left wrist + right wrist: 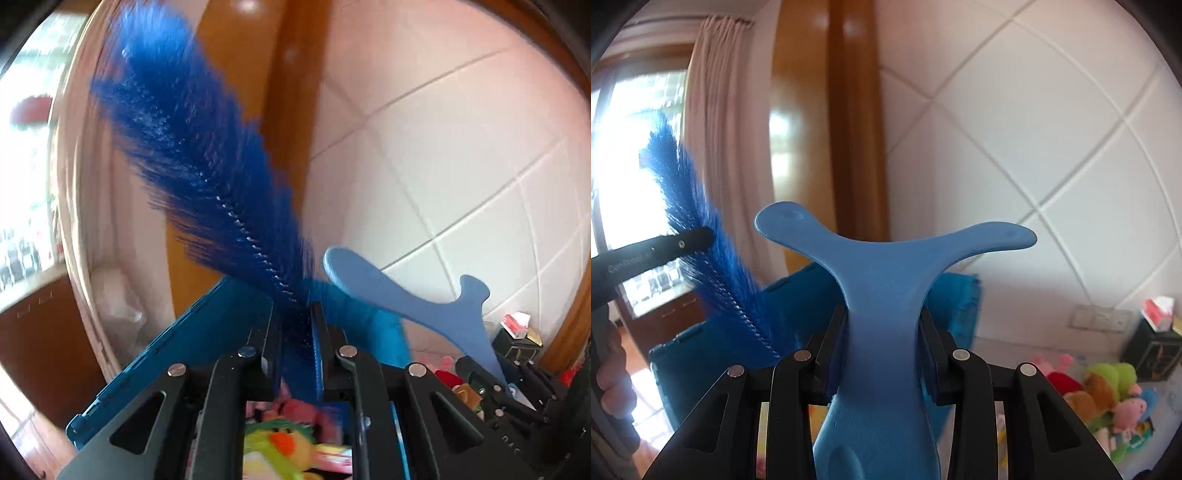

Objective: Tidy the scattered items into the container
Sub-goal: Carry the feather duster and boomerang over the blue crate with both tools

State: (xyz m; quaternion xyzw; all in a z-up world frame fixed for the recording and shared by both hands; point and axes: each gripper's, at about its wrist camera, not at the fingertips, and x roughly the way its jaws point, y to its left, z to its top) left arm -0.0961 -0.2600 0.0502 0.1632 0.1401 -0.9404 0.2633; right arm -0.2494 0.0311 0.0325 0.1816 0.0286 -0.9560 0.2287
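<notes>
My left gripper (295,332) is shut on the twisted-wire stem of a dark blue bristle brush (192,140), which sticks up and to the left. My right gripper (882,332) is shut on a light blue whale-tail shaped toy (882,266), its flukes spread above the jaws. An open blue container (207,332) lies just beyond and below both grippers, and its wall (701,369) shows behind the jaws in the right wrist view. The brush (687,206) and left gripper (698,236) appear on the left there. The whale toy (388,291) and right gripper (506,384) show at the left view's right.
Plush toys (1108,387) lie heaped at the lower right, and more soft toys (291,443) show under the left gripper. A tissue box (1158,308) sits on a black box (1152,350). A tiled wall, a wooden door frame and a curtained window stand behind. A hand (609,376) grips the left tool.
</notes>
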